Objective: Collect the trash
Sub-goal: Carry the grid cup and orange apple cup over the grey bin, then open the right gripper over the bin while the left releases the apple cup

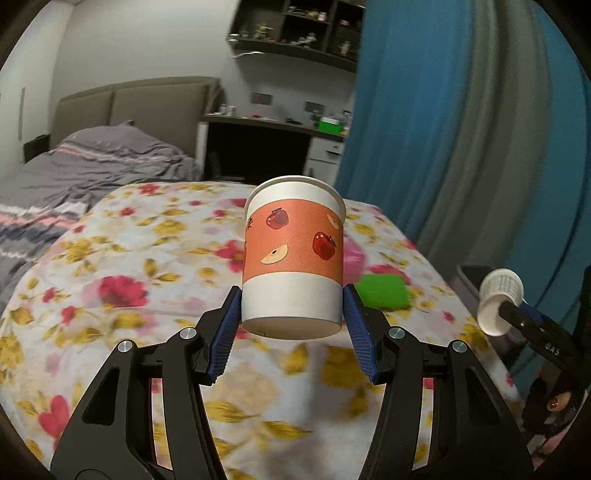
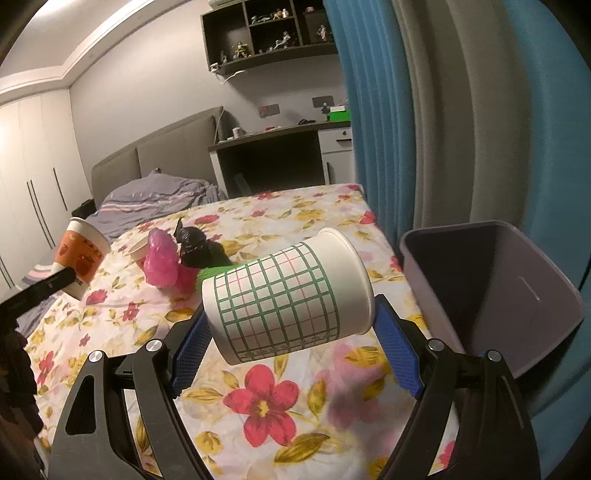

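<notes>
My left gripper (image 1: 292, 314) is shut on an orange paper cup with an apple print (image 1: 293, 258), held upright above the flowered bedspread (image 1: 129, 266). My right gripper (image 2: 288, 325) is shut on a white paper cup with a green grid (image 2: 284, 295), tilted with its mouth to the right, just left of the open grey bin (image 2: 491, 291). The orange cup also shows at the left of the right wrist view (image 2: 79, 258). The grid cup shows at the right of the left wrist view (image 1: 500, 301). On the bed lie a pink bag (image 2: 162, 262), a black bag (image 2: 201, 249) and a green item (image 1: 384, 291).
Blue and grey curtains (image 2: 406, 129) hang along the right of the bed. A grey duvet (image 1: 92, 166) lies by the headboard. A desk (image 2: 273, 147) and a shelf with figures (image 2: 266, 29) stand at the back. A small cup (image 2: 138, 251) lies behind the pink bag.
</notes>
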A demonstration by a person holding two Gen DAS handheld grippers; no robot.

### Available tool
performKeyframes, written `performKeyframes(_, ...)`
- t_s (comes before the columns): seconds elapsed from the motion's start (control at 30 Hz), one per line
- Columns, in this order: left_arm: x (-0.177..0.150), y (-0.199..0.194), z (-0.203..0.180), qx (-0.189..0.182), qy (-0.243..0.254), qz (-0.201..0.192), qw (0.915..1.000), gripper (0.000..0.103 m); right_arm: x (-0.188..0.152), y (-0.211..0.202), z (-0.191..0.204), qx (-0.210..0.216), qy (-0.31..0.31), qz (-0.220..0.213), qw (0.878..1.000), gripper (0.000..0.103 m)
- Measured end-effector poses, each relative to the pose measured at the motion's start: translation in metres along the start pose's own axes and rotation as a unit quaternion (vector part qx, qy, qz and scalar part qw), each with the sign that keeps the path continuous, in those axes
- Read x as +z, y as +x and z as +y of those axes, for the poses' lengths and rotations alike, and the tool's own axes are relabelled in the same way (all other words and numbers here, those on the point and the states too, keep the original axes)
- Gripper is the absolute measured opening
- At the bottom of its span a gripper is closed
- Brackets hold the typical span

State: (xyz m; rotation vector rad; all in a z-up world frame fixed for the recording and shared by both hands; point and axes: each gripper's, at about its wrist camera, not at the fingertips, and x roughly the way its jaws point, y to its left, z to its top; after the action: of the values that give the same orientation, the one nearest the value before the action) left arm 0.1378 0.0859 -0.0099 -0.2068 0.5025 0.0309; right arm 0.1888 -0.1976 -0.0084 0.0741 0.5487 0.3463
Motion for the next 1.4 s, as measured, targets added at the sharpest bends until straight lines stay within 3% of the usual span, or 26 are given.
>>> performKeyframes(0.37,-0.004,0.032,-0.099,-0.102,0.048,0.028,0.9933,0.054,0.004,-0.019,-0.044,-0.040,0.032,-0.028,0.998,0.081)
performKeyframes(0.8,-0.007,0.107,-0.236,-0.243,0.082,0.079,0.9632,0.054,-0.007,-0.017,-0.122,-0.146,0.057,-0.030,0.987,0.081)
performKeyframes(1.1,-0.013,0.154,-0.291,-0.286,0.092,0.124,0.9458,0.054,-0.015,-0.005,-0.150,-0.173,0.071,-0.013,0.982,0.081)
performKeyframes(1.4,-0.025,0.185,-0.314,-0.310,0.083,0.172,0.9314,0.054,-0.021,0.001,-0.158,-0.178,0.073,0.006,0.981,0.081)
